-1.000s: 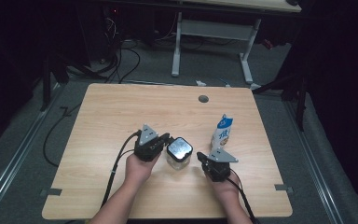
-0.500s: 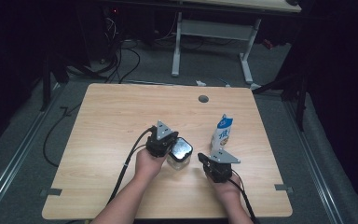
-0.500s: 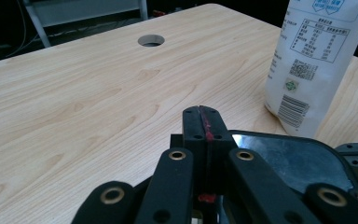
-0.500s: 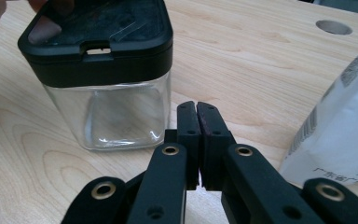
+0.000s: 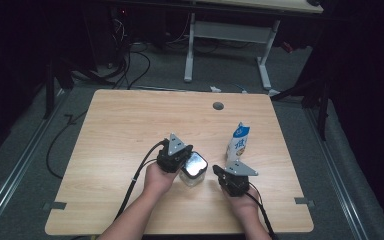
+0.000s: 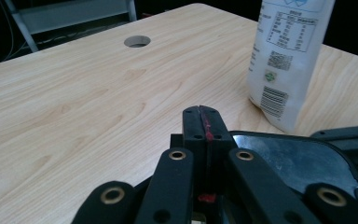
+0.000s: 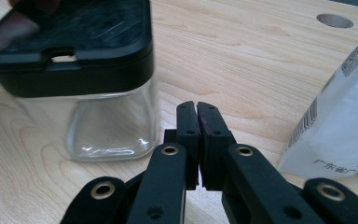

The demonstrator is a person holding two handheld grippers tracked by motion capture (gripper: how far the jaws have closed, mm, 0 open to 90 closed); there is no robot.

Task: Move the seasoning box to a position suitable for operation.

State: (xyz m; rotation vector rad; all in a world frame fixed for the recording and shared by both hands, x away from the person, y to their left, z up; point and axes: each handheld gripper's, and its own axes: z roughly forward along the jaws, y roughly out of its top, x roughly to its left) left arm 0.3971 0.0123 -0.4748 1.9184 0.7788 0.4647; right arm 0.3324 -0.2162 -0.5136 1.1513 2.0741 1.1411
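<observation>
On a wooden desk (image 5: pixel 130 130), a clear jar (image 5: pixel 192 170) with a black lid stands between two hand-held tongs. The left tongs (image 5: pixel 182 155), pressed together and empty, sit against the lid's edge; the right tongs (image 5: pixel 220 172), also pressed together, rest just beside the jar, near an upright milk carton (image 5: pixel 237 142).

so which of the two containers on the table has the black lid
The clear square jar between the two grippers; its flat black lid tops see-through walls. The other container, the white and blue carton, stands upright behind the right gripper and has none.
</observation>
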